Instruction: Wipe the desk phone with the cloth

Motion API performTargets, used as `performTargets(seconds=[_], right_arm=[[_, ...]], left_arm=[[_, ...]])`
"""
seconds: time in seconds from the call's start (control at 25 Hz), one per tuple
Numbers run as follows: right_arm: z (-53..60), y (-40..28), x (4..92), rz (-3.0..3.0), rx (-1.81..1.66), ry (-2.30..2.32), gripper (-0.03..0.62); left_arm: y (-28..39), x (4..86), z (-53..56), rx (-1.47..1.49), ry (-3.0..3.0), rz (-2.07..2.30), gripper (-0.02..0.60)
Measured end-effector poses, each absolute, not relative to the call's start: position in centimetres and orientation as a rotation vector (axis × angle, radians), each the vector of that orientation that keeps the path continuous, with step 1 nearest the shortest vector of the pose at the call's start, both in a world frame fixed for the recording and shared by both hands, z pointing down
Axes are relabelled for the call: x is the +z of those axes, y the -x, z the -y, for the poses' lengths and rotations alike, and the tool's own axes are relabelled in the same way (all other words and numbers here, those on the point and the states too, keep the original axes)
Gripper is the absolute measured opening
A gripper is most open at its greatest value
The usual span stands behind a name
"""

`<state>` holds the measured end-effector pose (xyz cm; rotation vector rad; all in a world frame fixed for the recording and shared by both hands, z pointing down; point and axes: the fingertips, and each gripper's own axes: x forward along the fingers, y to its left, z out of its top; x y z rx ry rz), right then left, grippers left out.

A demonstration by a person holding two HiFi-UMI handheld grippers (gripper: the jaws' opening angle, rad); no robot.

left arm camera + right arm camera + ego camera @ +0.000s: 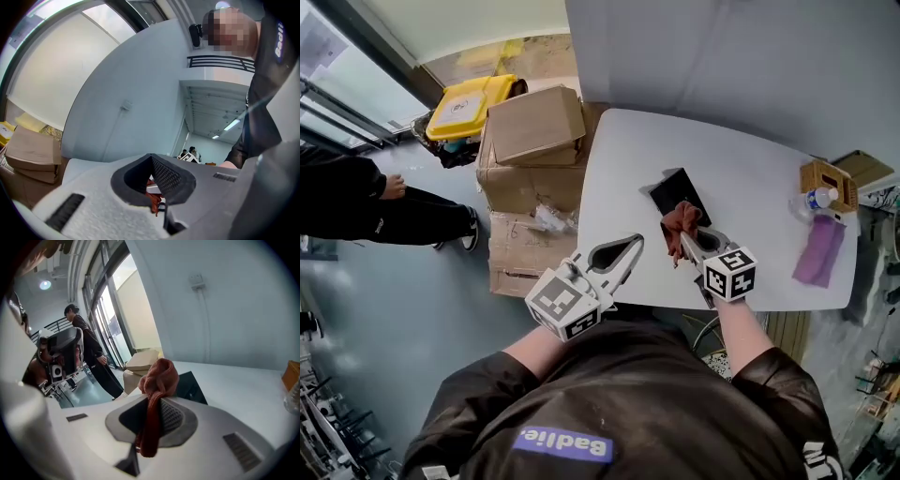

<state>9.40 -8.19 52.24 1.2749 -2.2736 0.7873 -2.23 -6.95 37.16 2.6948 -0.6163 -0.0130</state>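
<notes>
We hold the right gripper [685, 235] over the near part of the white rounded table [750, 253], its jaws clenched on a rust-red cloth [680, 221]; the cloth bunches up in a soft knot above the jaw tips and a tail of it hangs down between them; just past that knot lies the flat black desk phone [673, 192], set at a slant on the tabletop, and we cannot tell whether the cloth touches its near edge; our left gripper [635, 242] hangs beside the right one at the table's near left edge, its jaws pressed together at the tips and gripping nothing; well apart, at the table's right end, a clear plastic bottle [813, 200] lies beside a small tan box [830, 178], with a purple cloth [818, 251] draped just in front of them; off the table's left side stand stacked brown cardboard boxes [534, 127] and a yellow-lidded bin [471, 105]; a person in dark clothes [356, 202] is by the window.
</notes>
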Motion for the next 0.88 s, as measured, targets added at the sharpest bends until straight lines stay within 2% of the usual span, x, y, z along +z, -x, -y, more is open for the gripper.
performTargets(seconds=[0.28, 0.52, 0.88], right_arm=[[16.0, -5.1, 49.0, 2.391, 0.674, -1.205, 0.049], [22.7, -2.9, 50.5, 2.454, 0.642, -1.084, 0.049], [24.9, -5.0, 53.7, 2.387, 0.511, -0.938, 0.049]], left_arm=[[4.7, 36.8, 9.3, -0.02, -2.665, 0.726, 0.014], [5.4, 38.0, 12.1, 0.011, -2.576, 0.92, 0.014], [4.3, 40.1, 13.4, 0.042, -2.482, 1.038, 0.014]])
